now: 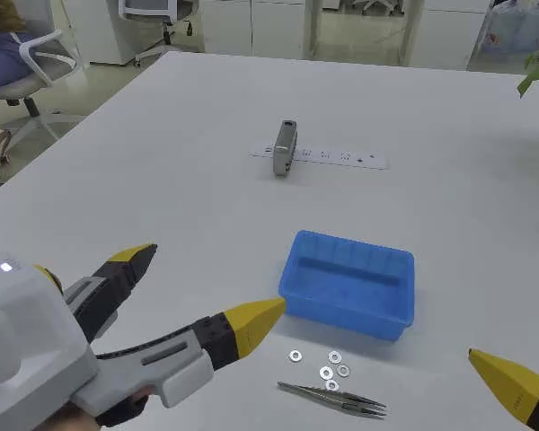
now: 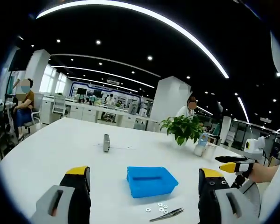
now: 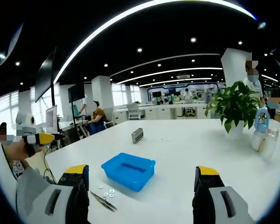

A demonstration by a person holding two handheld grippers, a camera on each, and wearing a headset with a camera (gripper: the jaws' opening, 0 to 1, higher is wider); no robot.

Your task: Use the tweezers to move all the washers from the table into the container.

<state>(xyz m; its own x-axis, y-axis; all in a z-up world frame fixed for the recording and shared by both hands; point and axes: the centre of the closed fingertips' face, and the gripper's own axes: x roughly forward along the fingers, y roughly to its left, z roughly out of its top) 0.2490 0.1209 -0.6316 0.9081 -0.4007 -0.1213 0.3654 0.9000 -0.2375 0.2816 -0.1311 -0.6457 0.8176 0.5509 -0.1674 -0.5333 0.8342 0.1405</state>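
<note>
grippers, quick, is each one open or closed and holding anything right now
Left gripper: open, tongs spread wide, holding nothing.
Right gripper: open, tongs spread wide, holding nothing.

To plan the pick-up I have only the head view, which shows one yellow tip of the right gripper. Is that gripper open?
Observer: Yes. In the right gripper view the right gripper has its jaws wide apart, with nothing between them.
Operator: What stands beyond my right edge?
Observer: A potted plant, with small white and blue objects beside it.
Operator: Is anybody there?
Observer: A person stands behind the plant.
</note>
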